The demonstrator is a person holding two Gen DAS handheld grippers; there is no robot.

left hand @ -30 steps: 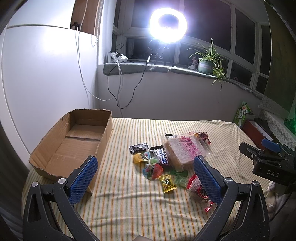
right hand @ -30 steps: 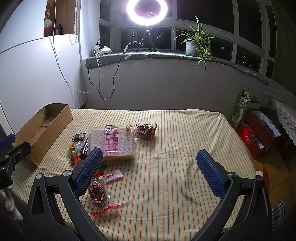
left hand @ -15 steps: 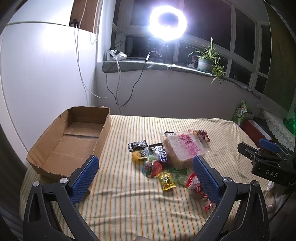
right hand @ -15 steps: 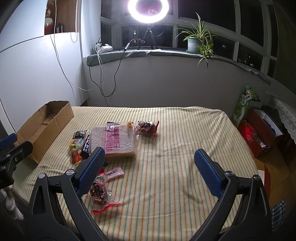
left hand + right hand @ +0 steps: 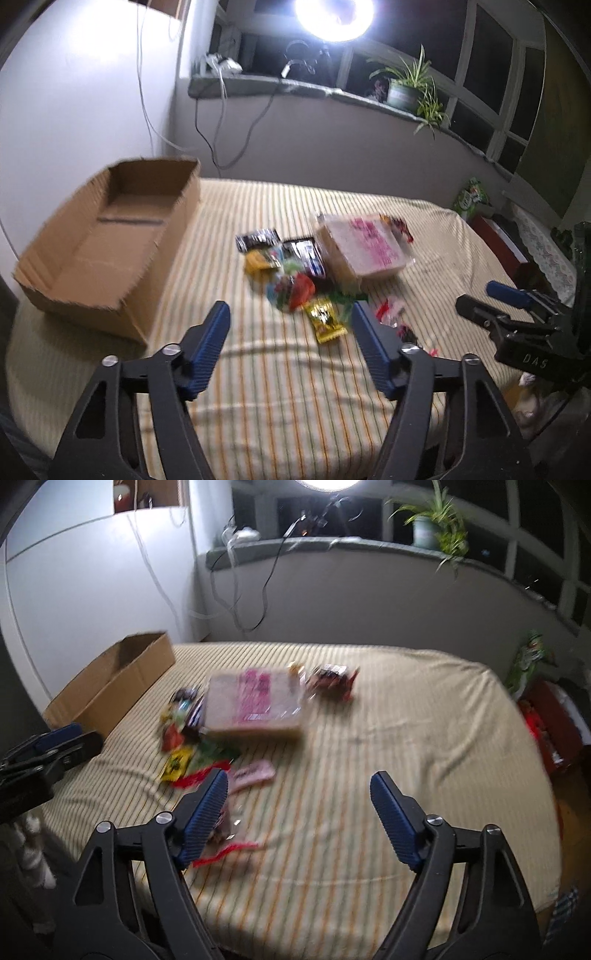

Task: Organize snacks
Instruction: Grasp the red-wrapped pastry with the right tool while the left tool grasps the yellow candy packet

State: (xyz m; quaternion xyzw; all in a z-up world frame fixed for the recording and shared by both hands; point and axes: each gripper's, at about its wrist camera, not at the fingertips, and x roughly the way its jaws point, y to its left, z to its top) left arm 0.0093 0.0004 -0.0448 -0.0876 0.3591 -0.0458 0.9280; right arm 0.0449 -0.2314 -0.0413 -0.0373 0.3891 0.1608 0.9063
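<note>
Right of the cardboard box (image 5: 107, 240) on the striped bed (image 5: 280, 376), we've got the snack pile (image 5: 295, 273) heaped beside a big clear bread bag (image 5: 364, 245). Our left tongs (image 5: 290, 345) and right tongs (image 5: 297, 814) have both just been closing, but they're still apart over the bedspread, nothing between the jaws.

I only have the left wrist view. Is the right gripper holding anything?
Observer: No. The right gripper has just been closing its jaws partway, but they are open and nothing is held between them.
Operator: What lies nearest it?
Observer: A pink wrapper lies flat just past its fingertips, on the snack-pile side.
Operator: Anything behind the big bread pack?
Observer: A dark red packet lies by the far right corner of the bread pack.
</note>
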